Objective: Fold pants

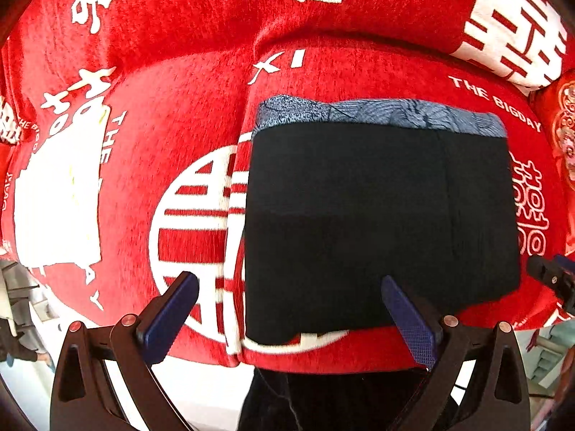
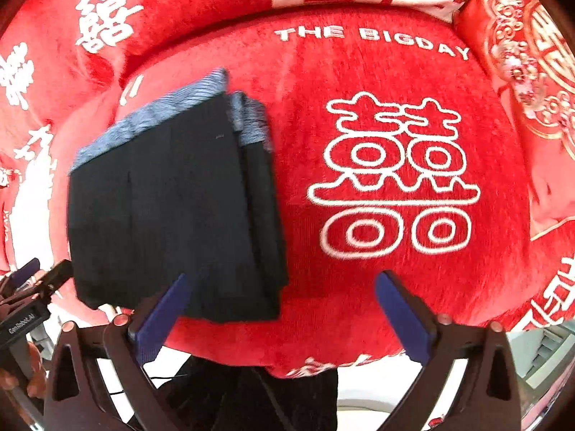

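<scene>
Nearest the left wrist lens: the left gripper [image 1: 289, 318], black frame with two blue ribbed pads, jaws spread wide, nothing between the pads. Its right pad overlaps the near edge of the folded black pants with a grey-blue patterned waistband [image 1: 381, 222]; whether it touches the cloth cannot be told. Its left pad stands over the red plush cover with white printed characters [image 1: 187, 107], clear of the garment. The pants lie as a flat, squared bundle on the cover, waistband along the far edge, near edge close to the cover's front border. In the right wrist view the right gripper [image 2: 280, 309] is likewise spread wide and empty; the same pants [image 2: 172, 208] sit to the left of its centre line, layers stacked at the right side, and the gripper's left pad overlaps the bundle's near edge while the right pad is over bare red cover. Beyond the pants, the words "THE BIGDAY" [image 2: 373, 37] are printed on the cover. A red embroidered cushion [image 2: 532, 72] lies at far right.
</scene>
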Motion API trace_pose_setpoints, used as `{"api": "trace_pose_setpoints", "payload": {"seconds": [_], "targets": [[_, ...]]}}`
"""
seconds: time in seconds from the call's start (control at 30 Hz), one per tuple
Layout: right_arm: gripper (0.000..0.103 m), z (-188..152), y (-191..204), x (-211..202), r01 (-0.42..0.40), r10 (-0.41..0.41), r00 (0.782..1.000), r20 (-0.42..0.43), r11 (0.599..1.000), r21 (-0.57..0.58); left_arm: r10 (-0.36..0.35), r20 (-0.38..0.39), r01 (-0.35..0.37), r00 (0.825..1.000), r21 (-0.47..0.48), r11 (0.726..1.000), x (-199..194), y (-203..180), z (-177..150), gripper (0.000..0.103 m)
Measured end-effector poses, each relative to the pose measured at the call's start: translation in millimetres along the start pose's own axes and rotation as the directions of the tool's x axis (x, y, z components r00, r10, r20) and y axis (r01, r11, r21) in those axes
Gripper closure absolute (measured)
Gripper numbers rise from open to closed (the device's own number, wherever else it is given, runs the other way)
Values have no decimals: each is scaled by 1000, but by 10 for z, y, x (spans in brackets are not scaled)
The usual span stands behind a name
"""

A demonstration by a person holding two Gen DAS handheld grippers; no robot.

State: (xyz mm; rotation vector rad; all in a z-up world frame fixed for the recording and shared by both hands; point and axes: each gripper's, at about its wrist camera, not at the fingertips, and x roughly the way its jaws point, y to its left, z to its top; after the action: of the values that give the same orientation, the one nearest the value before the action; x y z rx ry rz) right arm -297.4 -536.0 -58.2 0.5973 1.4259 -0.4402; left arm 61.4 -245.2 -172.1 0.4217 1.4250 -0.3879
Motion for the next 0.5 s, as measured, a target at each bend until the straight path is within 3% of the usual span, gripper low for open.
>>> {"api": "trace_pose_setpoints", "payload": {"seconds": [0.13, 0.27, 0.5], "targets": [[0, -143, 192, -173, -16, 16, 1000, 3, 1000, 12, 24, 38, -24, 999, 22, 999, -195, 1, -154, 1], [0, -223, 362, -320, -21, 22, 1000, -18, 1000, 11, 32, 24, -32, 999, 24, 999, -279, 31, -242, 1], [0, -350, 645, -582, 20, -18, 999, 29, 999, -43, 15, 28, -16, 999, 34, 999, -525, 83, -402, 1]]}}
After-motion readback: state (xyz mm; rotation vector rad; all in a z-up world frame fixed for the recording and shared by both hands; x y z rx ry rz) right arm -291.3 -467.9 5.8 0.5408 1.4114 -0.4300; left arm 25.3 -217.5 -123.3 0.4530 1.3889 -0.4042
